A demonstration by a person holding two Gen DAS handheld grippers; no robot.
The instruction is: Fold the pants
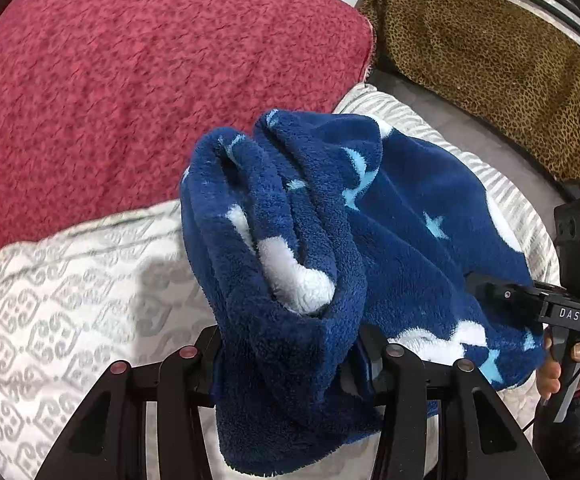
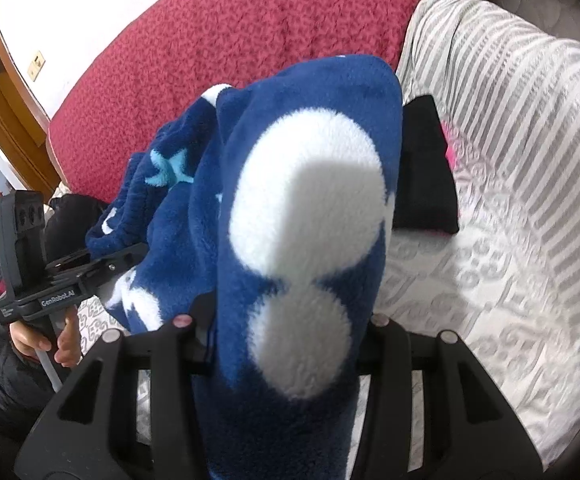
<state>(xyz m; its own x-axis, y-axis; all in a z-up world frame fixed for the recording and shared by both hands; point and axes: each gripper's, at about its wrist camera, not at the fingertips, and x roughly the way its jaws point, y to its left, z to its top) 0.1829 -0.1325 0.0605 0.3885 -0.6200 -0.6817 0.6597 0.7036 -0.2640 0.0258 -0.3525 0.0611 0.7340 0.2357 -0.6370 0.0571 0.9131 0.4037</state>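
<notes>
The pants are dark blue fleece with light blue stars and white cloud patches. They hang lifted above the bed, stretched between both grippers. My left gripper is shut on a thick bunched fold of them. In the right wrist view the pants fill the middle, with my right gripper shut on a wide fold. The right gripper also shows at the right of the left wrist view, biting the cloth's edge. The left gripper shows at the left of the right wrist view, clamped on the other end.
A white and grey patterned bedspread lies under the pants. A red textured blanket covers the far side. A leopard-print throw lies at the back right. A black folded garment with pink trim rests on the bed. A person's hand holds the right gripper's handle.
</notes>
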